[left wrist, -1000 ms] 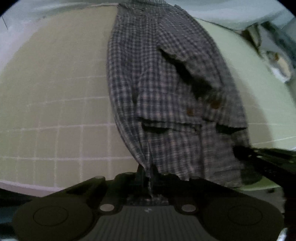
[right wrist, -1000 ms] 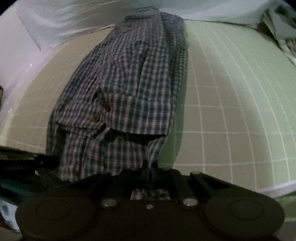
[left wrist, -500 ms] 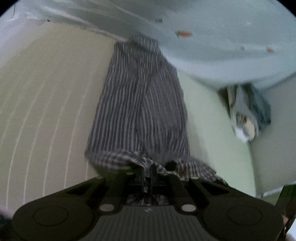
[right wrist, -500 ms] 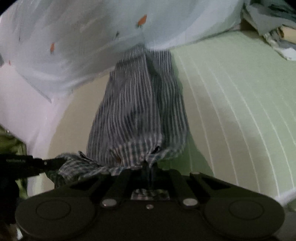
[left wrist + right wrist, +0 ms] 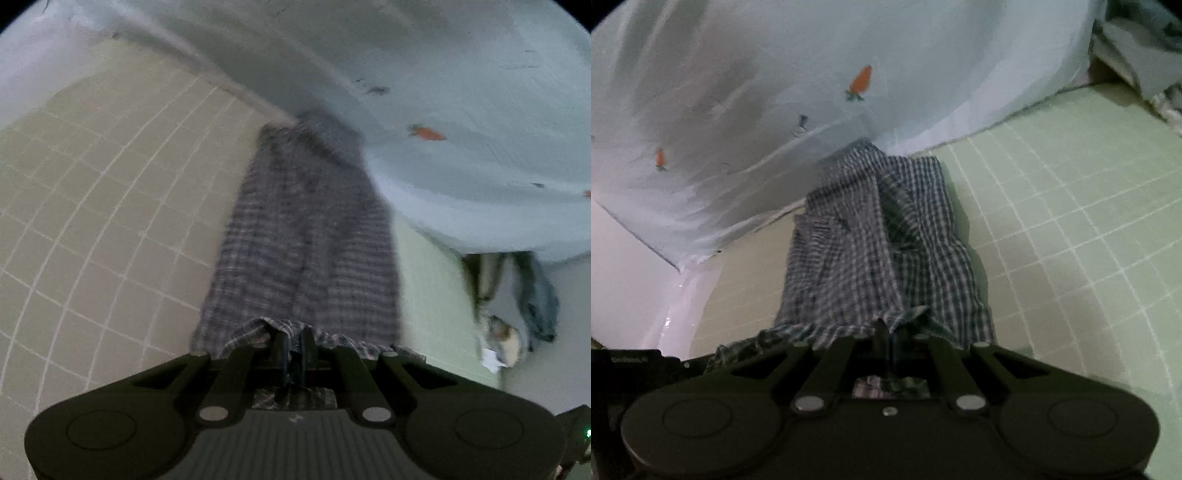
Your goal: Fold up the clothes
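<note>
- The work surface is a pale green cutting mat (image 5: 1071,229) ruled with a white grid; it fills the left of the left wrist view and the right of the right wrist view.
- A pale blue sheet (image 5: 768,110) printed with small orange carrots hangs along the mat's far edge.
- A heap of other clothes (image 5: 517,306) lies past the mat's right edge.
- The checked shirt (image 5: 882,251) lies lengthwise on the mat, its far end touching the sheet at the far edge, its near hem lifted.
- The left gripper (image 5: 294,341) is clamped tight on that near hem, cloth bunched between its fingers.
- The right gripper (image 5: 888,338) is likewise pinched closed on the hem.
</note>
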`<state>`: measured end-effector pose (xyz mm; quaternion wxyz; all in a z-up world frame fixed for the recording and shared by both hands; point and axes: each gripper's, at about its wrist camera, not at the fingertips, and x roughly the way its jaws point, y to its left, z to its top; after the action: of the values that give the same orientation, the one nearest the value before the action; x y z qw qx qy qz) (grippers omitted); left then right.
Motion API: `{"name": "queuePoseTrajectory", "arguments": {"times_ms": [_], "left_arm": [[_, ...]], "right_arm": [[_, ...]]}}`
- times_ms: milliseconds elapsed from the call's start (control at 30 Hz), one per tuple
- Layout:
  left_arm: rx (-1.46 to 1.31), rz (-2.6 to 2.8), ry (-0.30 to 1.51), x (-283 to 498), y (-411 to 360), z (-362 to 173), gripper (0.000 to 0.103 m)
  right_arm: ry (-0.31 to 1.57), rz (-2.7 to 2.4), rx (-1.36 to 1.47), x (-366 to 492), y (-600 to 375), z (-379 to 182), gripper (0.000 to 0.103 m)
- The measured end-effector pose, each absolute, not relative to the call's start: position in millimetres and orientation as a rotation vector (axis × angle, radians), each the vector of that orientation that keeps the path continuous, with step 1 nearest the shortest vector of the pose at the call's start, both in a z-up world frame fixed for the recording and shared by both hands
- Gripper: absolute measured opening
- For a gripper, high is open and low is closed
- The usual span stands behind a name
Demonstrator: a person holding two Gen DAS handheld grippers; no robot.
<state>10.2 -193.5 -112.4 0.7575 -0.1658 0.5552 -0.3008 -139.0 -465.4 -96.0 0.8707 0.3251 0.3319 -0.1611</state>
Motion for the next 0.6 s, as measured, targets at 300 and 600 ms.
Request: {"name": "queuePoseTrajectory", "arguments": {"times_ms": [300, 600], "left_arm": [[-0.361, -0.583, 1.277, 62.7, -224.1, -148.4, 0.020], [-0.376, -0.501, 1.048, 51.3, -193.3, -113.3, 0.068]], "right_arm": [[0.794, -0.380, 0.761, -77.9, -486.6, -133.1, 0.006], [0.555, -0.547, 0.724, -114.2, -490.2, -103.8, 0.050]]}}
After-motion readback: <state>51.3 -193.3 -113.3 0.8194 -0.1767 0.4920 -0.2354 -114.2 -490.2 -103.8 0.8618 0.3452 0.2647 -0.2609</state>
